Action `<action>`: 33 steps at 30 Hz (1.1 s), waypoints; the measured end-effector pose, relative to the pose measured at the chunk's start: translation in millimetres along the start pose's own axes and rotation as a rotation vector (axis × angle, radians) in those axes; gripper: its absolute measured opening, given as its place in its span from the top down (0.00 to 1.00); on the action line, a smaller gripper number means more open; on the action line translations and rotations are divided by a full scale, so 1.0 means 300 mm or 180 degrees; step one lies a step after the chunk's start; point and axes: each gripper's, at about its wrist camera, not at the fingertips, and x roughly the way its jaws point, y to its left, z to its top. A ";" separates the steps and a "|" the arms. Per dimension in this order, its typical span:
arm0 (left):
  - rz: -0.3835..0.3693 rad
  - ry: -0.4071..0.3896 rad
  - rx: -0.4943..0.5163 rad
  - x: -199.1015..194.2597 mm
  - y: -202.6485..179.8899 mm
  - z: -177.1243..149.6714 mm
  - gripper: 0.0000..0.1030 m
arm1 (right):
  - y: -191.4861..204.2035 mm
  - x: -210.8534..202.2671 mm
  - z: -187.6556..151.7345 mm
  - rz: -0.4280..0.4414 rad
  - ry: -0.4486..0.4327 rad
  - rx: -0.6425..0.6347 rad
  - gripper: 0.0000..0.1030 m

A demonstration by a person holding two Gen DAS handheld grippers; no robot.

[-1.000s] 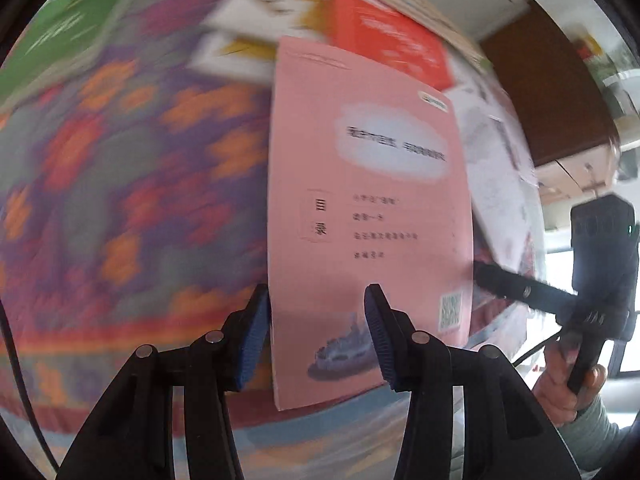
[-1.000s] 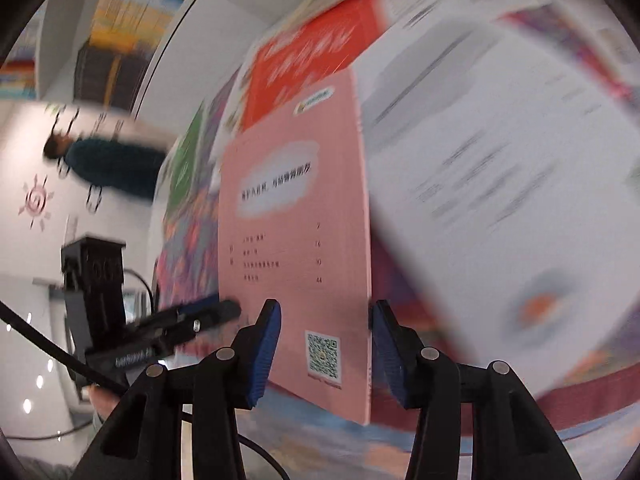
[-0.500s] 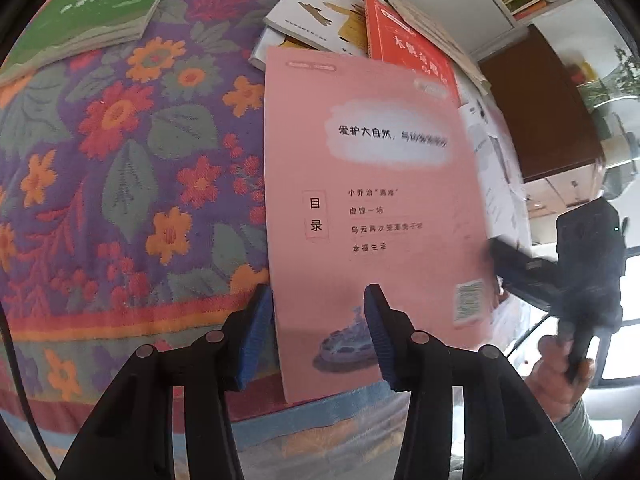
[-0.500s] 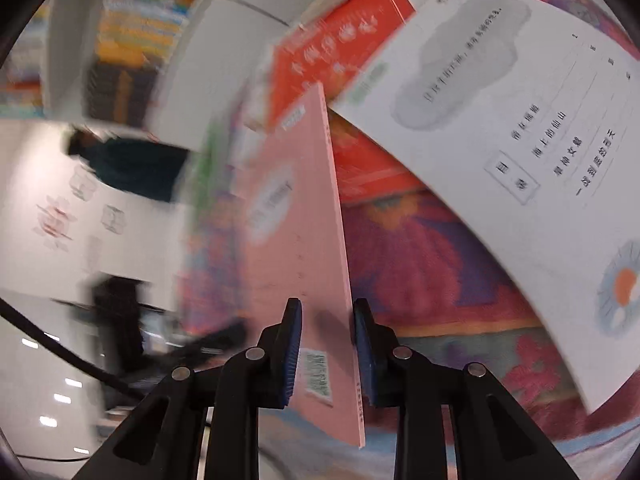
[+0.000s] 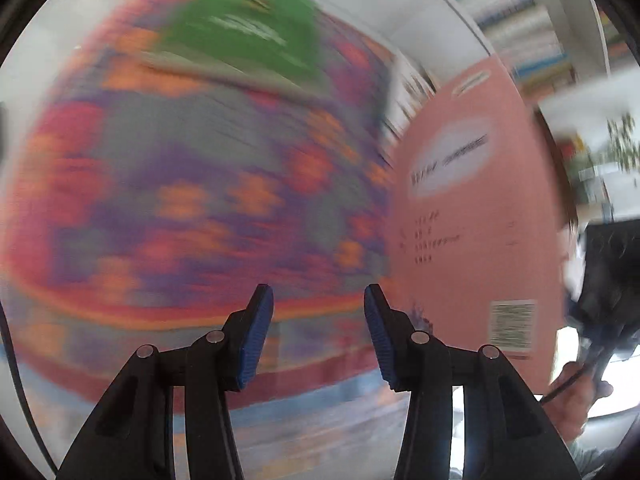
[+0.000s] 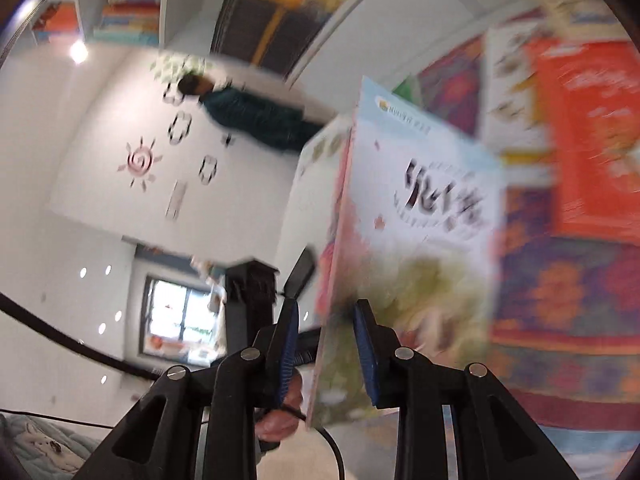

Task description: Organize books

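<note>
Pink book (image 6: 404, 248) stands on edge in the right claw (image 6: 326, 344).
Left claw (image 5: 319, 336) gapes empty; the book, long axis upright, lies to its right, above the floral table (image 5: 200, 200).

pink book (image 5: 476, 216): smooth paper cover | tablecloth (image 5: 168, 184): woven floral cloth | fingers (image 5: 256, 332): ribbed blue pads, black plastic

Motion-blurred floral cloth (image 5: 192, 184), green book (image 5: 248, 36)

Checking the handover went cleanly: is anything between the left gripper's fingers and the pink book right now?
Nothing visible. The left gripper is open with only the floral cloth behind it; the pink book stands off to its right, pinched by the right gripper.
</note>
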 end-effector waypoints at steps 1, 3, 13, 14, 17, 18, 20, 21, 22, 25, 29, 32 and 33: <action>0.0085 -0.0111 -0.0056 -0.051 0.052 0.008 0.58 | 0.009 0.052 -0.005 0.0006 0.0090 0.0008 0.73; 0.0193 -0.0205 -0.0103 -0.101 0.120 0.019 0.58 | 0.022 0.135 -0.035 -0.0047 0.0246 -0.0031 0.73; -0.0026 0.0208 0.0054 0.045 0.138 0.003 0.55 | -0.186 0.181 -0.068 -0.1566 -0.0056 0.0230 0.54; -0.0037 0.0237 0.0074 0.068 0.131 0.007 0.55 | -0.197 0.172 -0.073 -0.1625 -0.0085 0.0242 0.54; -0.0001 0.0272 0.0210 0.076 0.122 0.002 0.55 | -0.193 0.181 -0.067 -0.1914 -0.0188 0.0145 0.57; 0.0007 0.0288 0.0276 0.079 0.114 0.001 0.55 | -0.188 0.204 -0.068 -0.2019 -0.0205 0.0102 0.64; -0.0004 0.0342 0.0389 0.087 0.105 -0.003 0.57 | -0.193 0.240 -0.089 -0.2053 -0.0195 0.0094 0.71; 0.0003 0.0344 0.0428 0.091 0.099 -0.004 0.57 | -0.198 0.259 -0.099 -0.2032 -0.0169 0.0105 0.74; -0.0019 0.0356 0.0478 0.096 0.092 -0.004 0.57 | -0.202 0.284 -0.113 -0.2042 -0.0126 0.0109 0.74; -0.0339 0.0289 0.0428 0.067 0.096 -0.001 0.57 | -0.186 0.295 -0.140 -0.2153 -0.0190 0.0031 0.74; -0.1304 0.0101 0.0176 -0.032 0.101 0.010 0.58 | -0.250 0.257 -0.117 -0.1767 -0.0221 0.0391 0.74; -0.0778 0.0122 0.0504 0.016 0.046 0.009 0.68 | -0.304 0.228 -0.110 -0.1462 -0.0270 0.0652 0.74; -0.0555 0.0179 0.0581 0.059 0.035 0.004 0.79 | -0.315 0.224 -0.110 -0.1404 -0.0286 0.0712 0.74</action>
